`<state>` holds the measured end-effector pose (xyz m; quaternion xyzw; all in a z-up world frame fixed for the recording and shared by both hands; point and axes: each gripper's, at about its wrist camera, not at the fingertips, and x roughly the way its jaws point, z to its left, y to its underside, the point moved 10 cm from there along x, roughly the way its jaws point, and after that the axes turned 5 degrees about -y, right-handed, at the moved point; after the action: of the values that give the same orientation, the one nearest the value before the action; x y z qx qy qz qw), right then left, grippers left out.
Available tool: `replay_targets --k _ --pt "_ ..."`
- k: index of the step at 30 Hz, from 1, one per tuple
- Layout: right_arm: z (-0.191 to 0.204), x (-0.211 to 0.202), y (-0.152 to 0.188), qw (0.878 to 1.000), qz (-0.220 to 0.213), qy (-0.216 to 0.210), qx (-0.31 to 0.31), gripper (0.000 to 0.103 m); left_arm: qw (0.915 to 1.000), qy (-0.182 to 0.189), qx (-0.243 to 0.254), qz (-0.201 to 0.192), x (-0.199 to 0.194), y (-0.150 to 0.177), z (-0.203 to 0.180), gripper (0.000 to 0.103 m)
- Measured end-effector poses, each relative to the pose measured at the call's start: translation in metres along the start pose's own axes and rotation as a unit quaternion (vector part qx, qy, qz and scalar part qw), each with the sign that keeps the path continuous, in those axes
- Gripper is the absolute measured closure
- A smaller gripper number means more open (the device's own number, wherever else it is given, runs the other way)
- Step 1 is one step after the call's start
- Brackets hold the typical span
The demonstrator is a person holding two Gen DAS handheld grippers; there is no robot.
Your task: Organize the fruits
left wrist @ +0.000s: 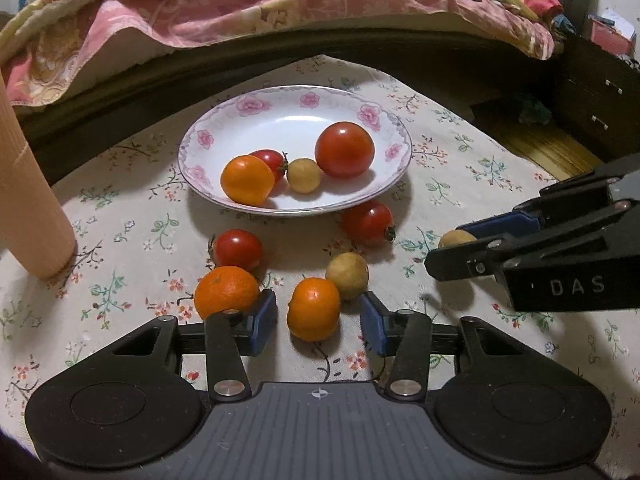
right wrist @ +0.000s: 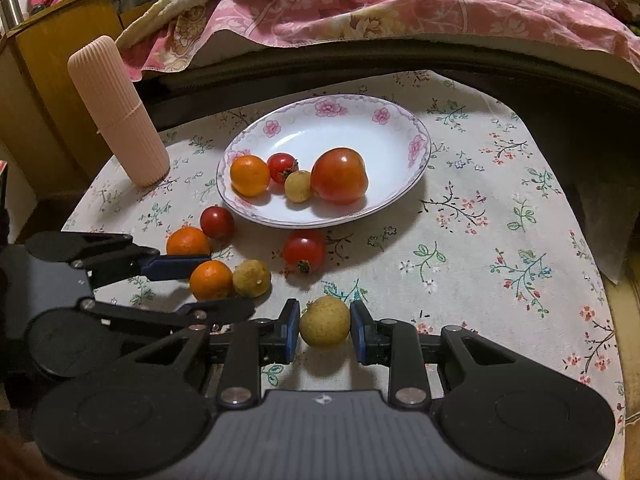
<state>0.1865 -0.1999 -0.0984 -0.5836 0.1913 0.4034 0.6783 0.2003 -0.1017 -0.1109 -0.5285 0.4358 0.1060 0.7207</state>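
The yellow-brown round fruit lies on the floral tablecloth in the lower middle of the right wrist view, between the blue pads of the right gripper. The pads stand just beside it; I cannot tell if they press it. In the lower middle of the left wrist view the left gripper is wide around an orange, without touching. I judge both go to the plate above, which holds four fruits.

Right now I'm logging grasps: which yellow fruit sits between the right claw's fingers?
The yellow fruit nearest the camera, alone between the right claw pads; the others lie by an orange and in the plate.
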Motion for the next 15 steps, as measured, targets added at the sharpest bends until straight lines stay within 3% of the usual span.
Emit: replay_targets --k 6,15 --pt "0.002 0.001 0.000 1.000 0.006 -0.001 -0.006 0.072 0.9999 -0.006 -0.003 0.010 -0.005 0.003 -0.001 0.067" --pt "0.008 0.000 0.005 1.000 0.015 -0.002 -0.016 0.072 0.9988 -0.016 -0.002 0.046 -0.019 0.018 -0.004 0.069"
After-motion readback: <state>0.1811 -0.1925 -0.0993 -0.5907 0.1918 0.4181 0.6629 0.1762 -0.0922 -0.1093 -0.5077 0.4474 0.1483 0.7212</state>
